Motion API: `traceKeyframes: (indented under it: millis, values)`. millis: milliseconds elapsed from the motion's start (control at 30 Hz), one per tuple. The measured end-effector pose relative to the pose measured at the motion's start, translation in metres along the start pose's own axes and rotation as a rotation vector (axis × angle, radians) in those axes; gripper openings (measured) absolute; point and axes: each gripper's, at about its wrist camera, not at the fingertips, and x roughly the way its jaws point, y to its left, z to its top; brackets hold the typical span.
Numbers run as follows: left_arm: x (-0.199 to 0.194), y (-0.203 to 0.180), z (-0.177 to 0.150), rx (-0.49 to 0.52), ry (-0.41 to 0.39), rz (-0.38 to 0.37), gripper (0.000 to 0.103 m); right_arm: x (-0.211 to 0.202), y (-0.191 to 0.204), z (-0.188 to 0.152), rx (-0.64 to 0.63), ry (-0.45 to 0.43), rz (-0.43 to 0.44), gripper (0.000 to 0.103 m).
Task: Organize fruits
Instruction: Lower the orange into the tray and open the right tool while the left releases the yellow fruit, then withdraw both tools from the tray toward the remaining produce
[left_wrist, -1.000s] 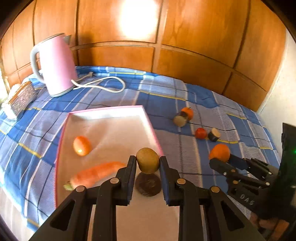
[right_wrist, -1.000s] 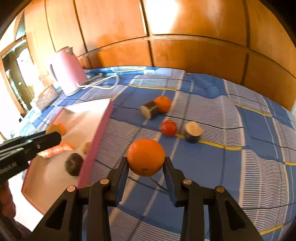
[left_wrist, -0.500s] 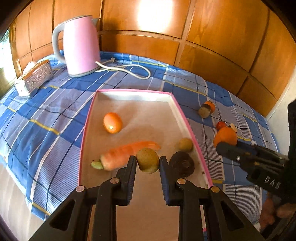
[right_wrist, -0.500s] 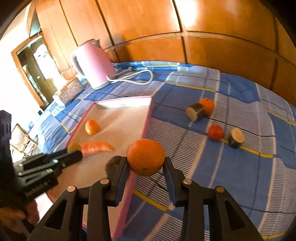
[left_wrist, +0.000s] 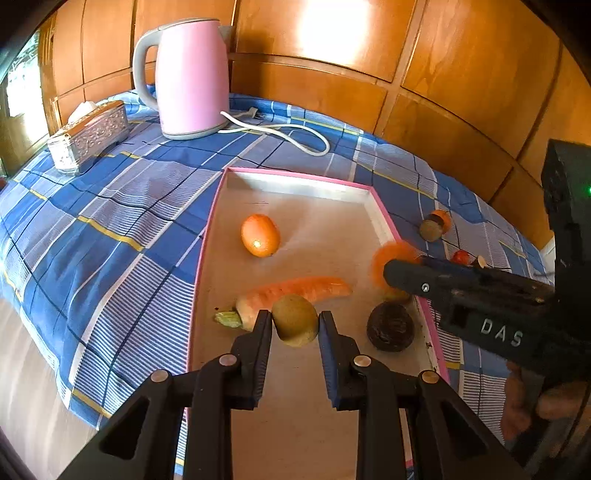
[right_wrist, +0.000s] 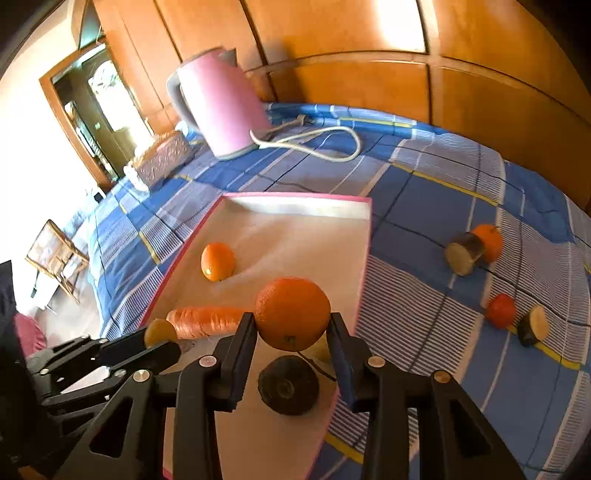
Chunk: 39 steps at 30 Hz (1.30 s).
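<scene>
My left gripper (left_wrist: 295, 326) is shut on a green-brown kiwi (left_wrist: 295, 325) and holds it above the near part of the pink-rimmed tray (left_wrist: 295, 177). My right gripper (right_wrist: 291, 326) is shut on a large orange (right_wrist: 293, 314) over the tray's right side (right_wrist: 365, 258). In the tray lie a small orange (left_wrist: 260, 235), a carrot (left_wrist: 295, 291) and a dark round fruit (left_wrist: 390, 326). The right gripper and its orange (left_wrist: 384, 258) show blurred in the left wrist view. The left gripper (right_wrist: 162, 343) shows in the right wrist view.
On the blue checked cloth right of the tray lie a small orange (right_wrist: 489, 242) by a cut brown piece (right_wrist: 463, 253), a red fruit (right_wrist: 500, 310) and another cut piece (right_wrist: 532, 326). A pink kettle (left_wrist: 188, 77) with white cord (left_wrist: 295, 133) and a silver box (left_wrist: 88, 134) stand at the back.
Both grippers have moved left over the tray with their fruits still held. The right gripper's orange now hangs above the tray's right side instead of over the cloth.
</scene>
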Motion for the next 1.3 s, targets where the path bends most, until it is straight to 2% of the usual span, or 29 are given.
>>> traceKeyframes:
  millis: [100, 200, 833, 967, 1300]
  values:
    - [-0.001, 0.001, 0.001, -0.009, -0.006, 0.006, 0.027, -0.001, 0.005, -0.005, -0.013, -0.016, -0.004, 0.04]
    - [-0.003, 0.0, 0.001, -0.009, -0.014, 0.008, 0.035, -0.005, 0.006, -0.011, -0.015, -0.024, -0.016, 0.04]
    - [-0.015, -0.02, 0.003, 0.05, -0.045, -0.002, 0.036, -0.038, -0.012, -0.039, 0.027, -0.094, -0.106, 0.04]
    - [-0.015, -0.027, 0.005, 0.067, -0.047, -0.006, 0.045, -0.046, -0.022, -0.043, 0.053, -0.11, -0.127, 0.04]
    - [-0.017, -0.052, 0.007, 0.132, -0.051, -0.03, 0.045, -0.057, -0.053, -0.053, 0.14, -0.12, -0.178, 0.04]
